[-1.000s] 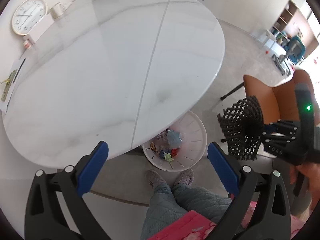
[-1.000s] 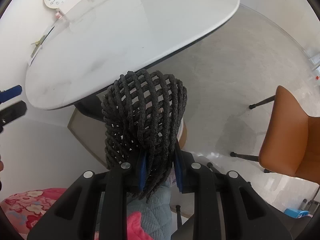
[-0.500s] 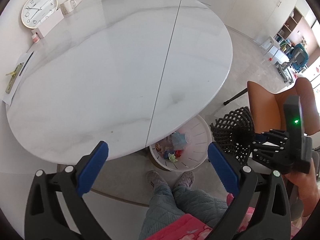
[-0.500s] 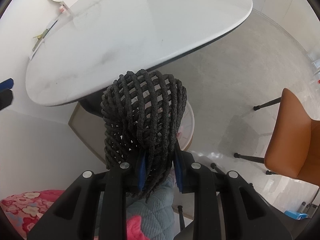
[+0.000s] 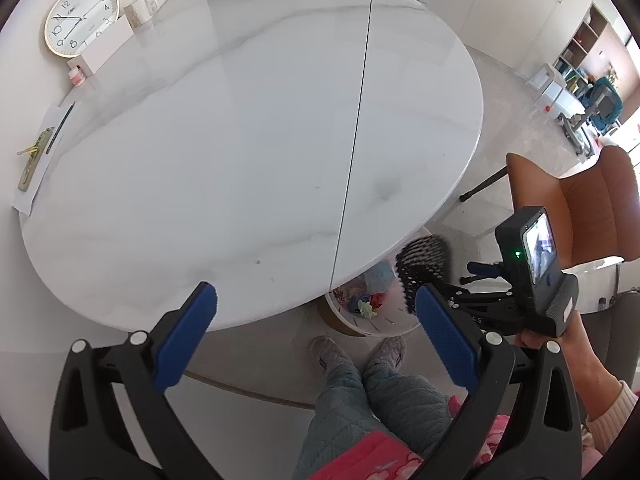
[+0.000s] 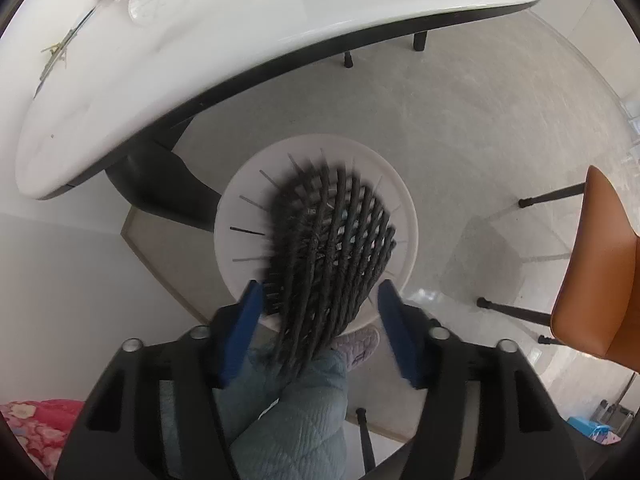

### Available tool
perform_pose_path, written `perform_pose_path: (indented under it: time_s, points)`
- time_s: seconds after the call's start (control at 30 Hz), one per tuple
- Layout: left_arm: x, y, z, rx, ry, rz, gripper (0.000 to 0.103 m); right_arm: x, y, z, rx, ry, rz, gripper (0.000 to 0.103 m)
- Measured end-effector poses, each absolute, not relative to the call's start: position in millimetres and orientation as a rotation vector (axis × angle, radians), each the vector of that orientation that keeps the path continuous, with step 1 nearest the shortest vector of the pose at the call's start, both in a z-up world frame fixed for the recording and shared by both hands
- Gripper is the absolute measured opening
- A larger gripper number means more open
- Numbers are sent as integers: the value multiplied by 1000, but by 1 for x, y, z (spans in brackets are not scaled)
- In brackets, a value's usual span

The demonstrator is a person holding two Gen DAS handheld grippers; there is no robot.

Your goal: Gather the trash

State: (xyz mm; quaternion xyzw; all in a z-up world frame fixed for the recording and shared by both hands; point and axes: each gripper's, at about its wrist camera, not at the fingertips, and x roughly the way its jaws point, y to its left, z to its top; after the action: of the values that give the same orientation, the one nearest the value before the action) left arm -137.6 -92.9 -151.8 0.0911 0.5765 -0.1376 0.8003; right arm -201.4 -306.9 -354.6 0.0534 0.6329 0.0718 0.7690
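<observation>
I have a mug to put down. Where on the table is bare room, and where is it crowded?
The marble table is bare across its middle and near edge, on both sides of the centre seam. Clutter lines the far left rim: clock, white box, cup, paper.

One white oval table (image 5: 240,160), one round white trash bin (image 6: 240,220) w/ one black mesh net (image 6: 332,248) over it; two grippers, left (image 5: 316,344) & right (image 6: 320,320); one orange chair (image 5: 580,208), one wall clock (image 5: 81,19), one mug (image 5: 138,10), two slippered feet (image 5: 356,354)
</observation>
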Motion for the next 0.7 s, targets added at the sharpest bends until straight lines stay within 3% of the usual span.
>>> perform_pose_path:
  time_s: [0.07, 0.3, 0.47, 0.7]
  points:
    - [-136, -92, -152, 202, 1234, -295, 95, -201, -305, -356, 114, 1371, 154, 74]
    - [-136, -95, -150, 200, 1211, -305, 95, -206, -309, -323, 146, 1335, 113, 80]
    - [-136, -99, -142, 193, 1188, -326, 95, -218, -314, -260, 122, 1274, 31, 99]
    - [-132, -105, -131, 149, 1184, -373, 95, -221, -328, -201, 167, 1238, -11, 100]
